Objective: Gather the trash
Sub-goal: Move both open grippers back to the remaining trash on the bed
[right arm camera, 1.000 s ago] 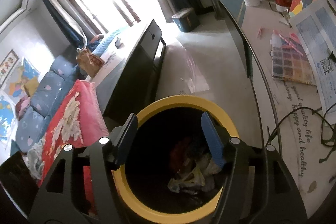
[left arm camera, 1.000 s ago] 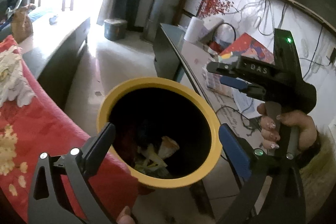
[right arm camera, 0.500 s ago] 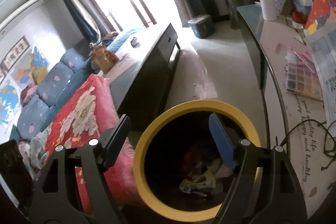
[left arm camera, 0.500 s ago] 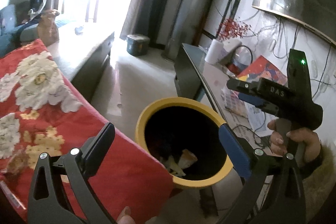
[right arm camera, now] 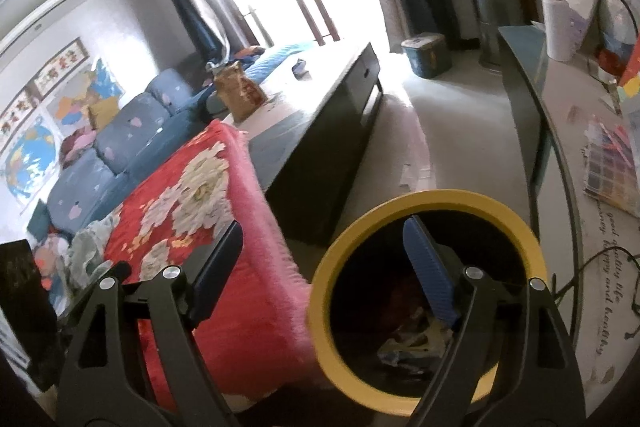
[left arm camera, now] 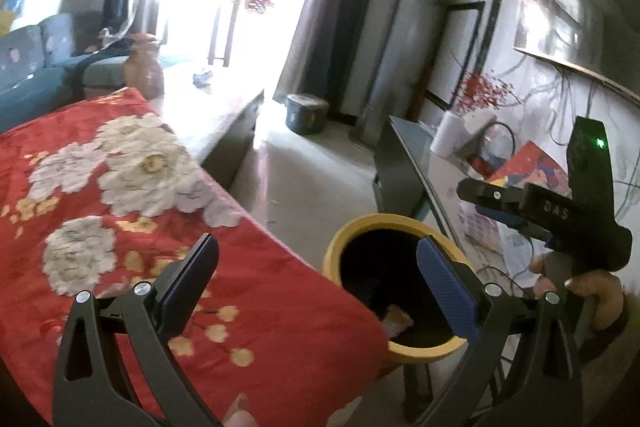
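**Both tongs empty above the bin**

The right tongs (right arm camera: 320, 259) are standing apart, having just been widening, with nothing between them. The left tongs (left arm camera: 316, 267) are likewise gaping empty. Both are hanging over the yellow-rimmed bin (right arm camera: 516, 227), where the trash (right arm camera: 412, 343) is lying, suggesting a completed drop. The red blanket (left arm camera: 120, 187) is lying just beside.

Yellow-rimmed bin (right arm camera: 424, 291) on the pale floor (right arm camera: 460, 131), against the red blanket (right arm camera: 224, 267).

The yellow-rimmed bin (right arm camera: 520, 227) mouth lies open, hemmed between red blanket (right arm camera: 208, 211) and desk (right arm camera: 560, 131).
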`<state>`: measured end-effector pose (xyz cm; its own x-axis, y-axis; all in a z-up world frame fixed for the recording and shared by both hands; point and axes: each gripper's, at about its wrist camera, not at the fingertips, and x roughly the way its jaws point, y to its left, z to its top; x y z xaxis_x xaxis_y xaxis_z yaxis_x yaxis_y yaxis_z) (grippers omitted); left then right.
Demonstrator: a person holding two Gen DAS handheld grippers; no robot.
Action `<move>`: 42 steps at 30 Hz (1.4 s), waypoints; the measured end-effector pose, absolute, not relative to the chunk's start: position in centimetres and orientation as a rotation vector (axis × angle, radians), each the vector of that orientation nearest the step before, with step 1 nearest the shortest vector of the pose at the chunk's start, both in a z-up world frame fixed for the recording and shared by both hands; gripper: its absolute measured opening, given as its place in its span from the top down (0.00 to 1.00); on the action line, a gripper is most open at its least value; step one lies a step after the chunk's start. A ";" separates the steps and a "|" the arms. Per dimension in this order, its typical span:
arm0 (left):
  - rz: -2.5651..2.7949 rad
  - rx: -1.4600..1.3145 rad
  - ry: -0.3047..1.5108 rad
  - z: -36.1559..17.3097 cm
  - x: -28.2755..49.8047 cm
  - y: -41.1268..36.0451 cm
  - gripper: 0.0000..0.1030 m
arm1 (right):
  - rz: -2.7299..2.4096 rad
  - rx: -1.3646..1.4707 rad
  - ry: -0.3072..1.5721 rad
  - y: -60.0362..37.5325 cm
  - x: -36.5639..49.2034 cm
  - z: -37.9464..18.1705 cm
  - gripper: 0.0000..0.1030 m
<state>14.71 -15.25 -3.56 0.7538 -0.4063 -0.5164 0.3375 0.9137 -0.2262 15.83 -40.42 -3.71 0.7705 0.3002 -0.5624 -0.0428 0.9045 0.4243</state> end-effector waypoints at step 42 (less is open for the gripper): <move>-0.055 -0.346 0.759 -8.7 11.0 2.0 0.08 | 0.549 0.202 0.879 -19.8 19.9 -5.6 0.31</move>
<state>10.97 2.02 -8.75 0.7270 -0.1727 -0.6645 -0.0750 0.9421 -0.3269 19.89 -19.78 -5.63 0.5109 0.5334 -0.6741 -0.3714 0.8442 0.3865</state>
